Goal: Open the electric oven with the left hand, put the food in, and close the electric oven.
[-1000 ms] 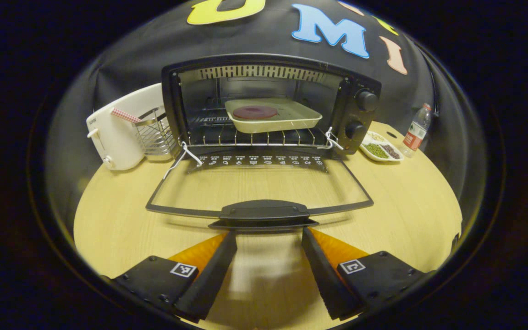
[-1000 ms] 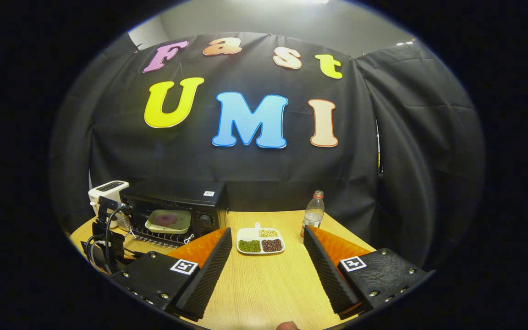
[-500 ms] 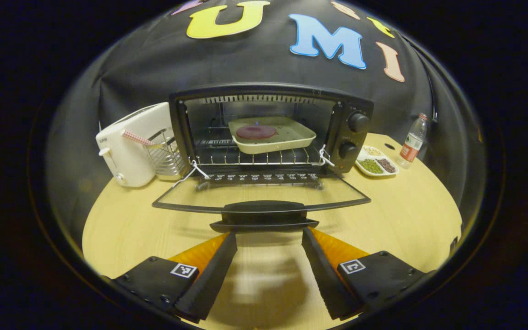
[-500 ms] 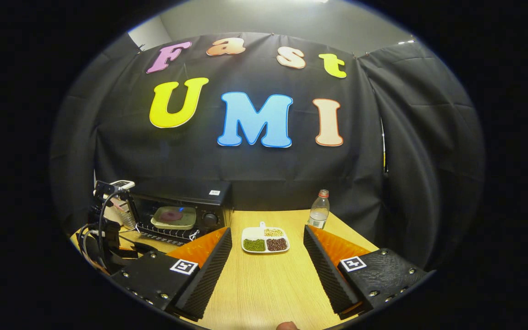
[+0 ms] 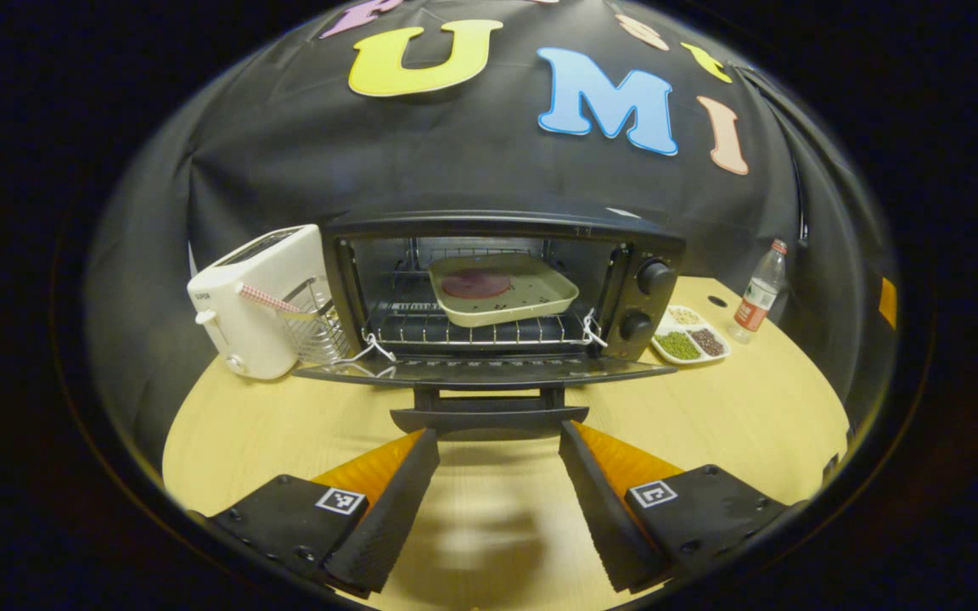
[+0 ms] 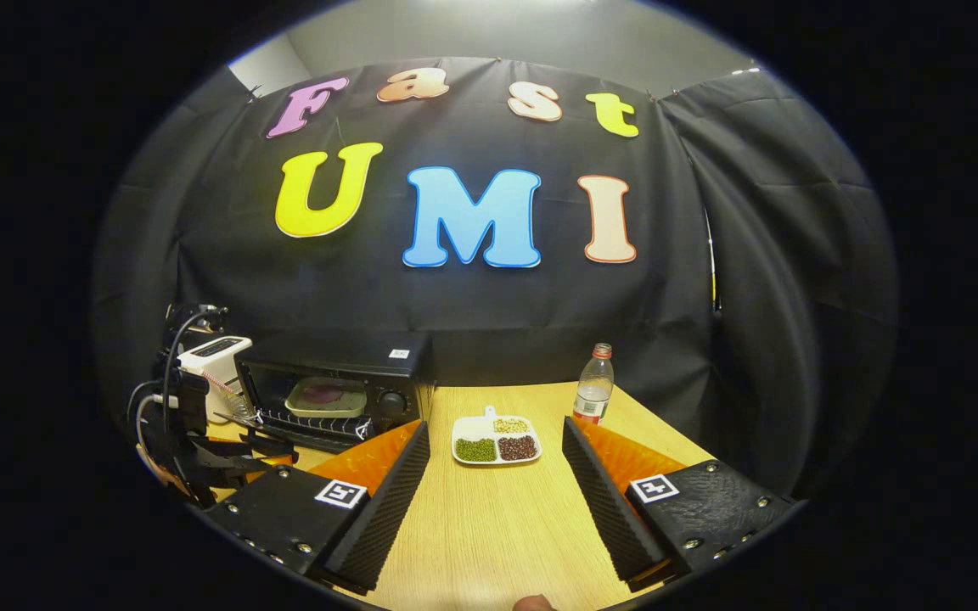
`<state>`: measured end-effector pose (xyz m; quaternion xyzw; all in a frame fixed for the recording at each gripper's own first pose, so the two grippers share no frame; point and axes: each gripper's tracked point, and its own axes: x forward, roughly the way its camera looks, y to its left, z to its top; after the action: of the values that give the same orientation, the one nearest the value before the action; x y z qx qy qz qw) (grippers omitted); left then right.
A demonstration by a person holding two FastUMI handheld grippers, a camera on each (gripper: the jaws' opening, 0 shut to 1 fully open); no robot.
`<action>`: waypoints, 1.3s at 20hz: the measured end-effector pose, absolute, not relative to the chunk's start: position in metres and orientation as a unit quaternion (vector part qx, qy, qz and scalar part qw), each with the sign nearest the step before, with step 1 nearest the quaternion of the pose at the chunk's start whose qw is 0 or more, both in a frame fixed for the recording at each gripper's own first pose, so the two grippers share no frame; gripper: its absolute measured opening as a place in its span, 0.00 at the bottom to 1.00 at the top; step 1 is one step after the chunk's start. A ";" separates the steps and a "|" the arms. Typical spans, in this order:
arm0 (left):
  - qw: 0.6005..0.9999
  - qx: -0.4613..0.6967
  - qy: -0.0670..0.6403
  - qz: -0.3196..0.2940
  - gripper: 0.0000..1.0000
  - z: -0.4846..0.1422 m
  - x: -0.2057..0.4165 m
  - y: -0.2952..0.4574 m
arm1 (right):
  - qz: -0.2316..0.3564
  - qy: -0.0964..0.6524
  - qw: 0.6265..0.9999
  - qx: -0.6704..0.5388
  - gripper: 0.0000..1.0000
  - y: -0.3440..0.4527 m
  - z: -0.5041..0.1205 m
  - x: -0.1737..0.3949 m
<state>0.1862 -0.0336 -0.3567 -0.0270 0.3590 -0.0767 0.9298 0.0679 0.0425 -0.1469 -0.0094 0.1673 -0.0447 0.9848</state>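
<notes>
The black electric oven (image 5: 502,284) stands with its door (image 5: 489,372) folded down flat, seen nearly edge-on. Inside, on the wire rack, a cream tray (image 5: 502,290) carries a dark red round of food (image 5: 476,283). My left gripper (image 5: 496,434) is open, its fingertips just short of the door handle (image 5: 489,416) and touching nothing. The right gripper (image 6: 496,428) hovers open and empty over the table, to the right of the oven (image 6: 332,382). In the right gripper view the left gripper (image 6: 192,441) sits low in front of the oven door.
A white toaster (image 5: 255,301) and a wire basket (image 5: 315,321) stand left of the oven. To its right are a divided dish of beans (image 5: 688,337) and a water bottle (image 5: 756,293). The wooden table (image 5: 752,407) extends toward me.
The left gripper has dropped toward table level, so the open door went from seen from above to edge-on. The door stays down. The right gripper has hardly moved.
</notes>
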 end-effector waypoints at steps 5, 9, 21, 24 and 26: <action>0.938 -0.014 0.338 -0.081 0.98 -0.343 0.195 -0.033 | -0.052 0.168 0.984 -0.015 0.97 0.038 -0.148 0.066; 0.945 -0.010 0.317 -0.086 0.97 -0.326 0.207 -0.033 | -0.057 0.168 0.984 -0.012 0.97 0.036 -0.146 0.062; 0.976 -0.034 0.192 -0.094 1.00 -0.230 0.234 -0.050 | -0.062 0.140 0.988 0.010 0.97 0.020 -0.116 0.061; 0.984 -0.041 0.146 -0.091 0.97 -0.184 0.207 -0.059 | -0.044 0.124 0.991 0.019 0.97 0.009 -0.101 0.053; 0.987 -0.045 0.124 -0.088 0.97 -0.158 0.185 -0.067 | -0.029 0.113 0.993 0.014 0.97 0.001 -0.090 0.045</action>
<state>0.1853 -0.0673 -0.1583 -0.0450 0.1238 -0.0885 0.9873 0.0452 0.0009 -0.0905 0.0140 0.1134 -0.0287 0.9930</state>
